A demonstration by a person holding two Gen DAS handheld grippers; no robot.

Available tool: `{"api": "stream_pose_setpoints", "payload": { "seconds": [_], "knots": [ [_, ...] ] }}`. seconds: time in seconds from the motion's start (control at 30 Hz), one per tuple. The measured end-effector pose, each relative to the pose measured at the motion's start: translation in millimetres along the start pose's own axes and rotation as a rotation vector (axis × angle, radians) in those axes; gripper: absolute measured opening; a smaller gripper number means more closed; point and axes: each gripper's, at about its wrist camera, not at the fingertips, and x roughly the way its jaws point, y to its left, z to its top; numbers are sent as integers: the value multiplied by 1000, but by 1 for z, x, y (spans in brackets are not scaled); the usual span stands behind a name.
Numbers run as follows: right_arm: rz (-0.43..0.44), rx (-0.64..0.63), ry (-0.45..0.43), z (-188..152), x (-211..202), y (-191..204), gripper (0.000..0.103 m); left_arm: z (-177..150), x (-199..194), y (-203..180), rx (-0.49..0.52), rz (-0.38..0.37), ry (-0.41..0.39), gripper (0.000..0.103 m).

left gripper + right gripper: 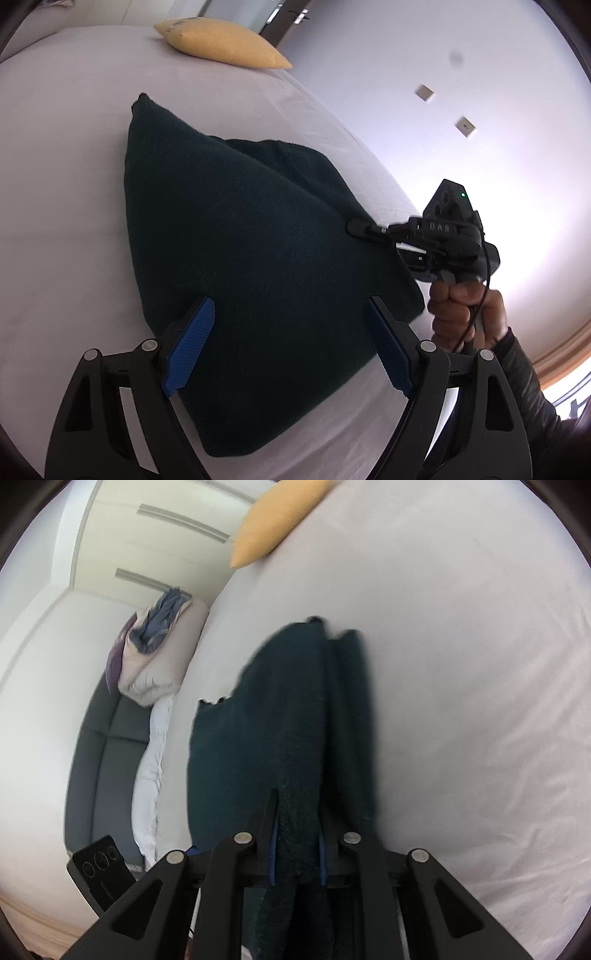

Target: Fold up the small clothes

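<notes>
Dark-green cloth — pinched by right gripper — lies under gaping left gripper.

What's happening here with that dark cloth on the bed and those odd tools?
A person is folding a dark green cloth on a white bed, holding a claw tool in each hand. The right claw is clamped on one edge of the cloth, lifting it. The left claw hangs open above the near part, gripping nothing. A yellow pillow lies farther back.

dark green knit garment, partly folded, on bed
</notes>
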Motion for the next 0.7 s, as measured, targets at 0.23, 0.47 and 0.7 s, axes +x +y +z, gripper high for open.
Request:
{"api": "stream_pose_setpoints", "payload": {
  "seconds": [0.23, 0.47, 0.7],
  "knots": [
    [-19, -48, 33, 1, 2, -8, 16, -1, 16, -2, 17, 30, 16, 82],
    [-38, -38, -13, -25, -22, 23, 46, -3, 16, 7, 0, 16, 7, 82],
    [-127, -80, 36, -44, -23, 21, 11, -1, 12, 5, -14, 20, 8, 82]
  ]
}}
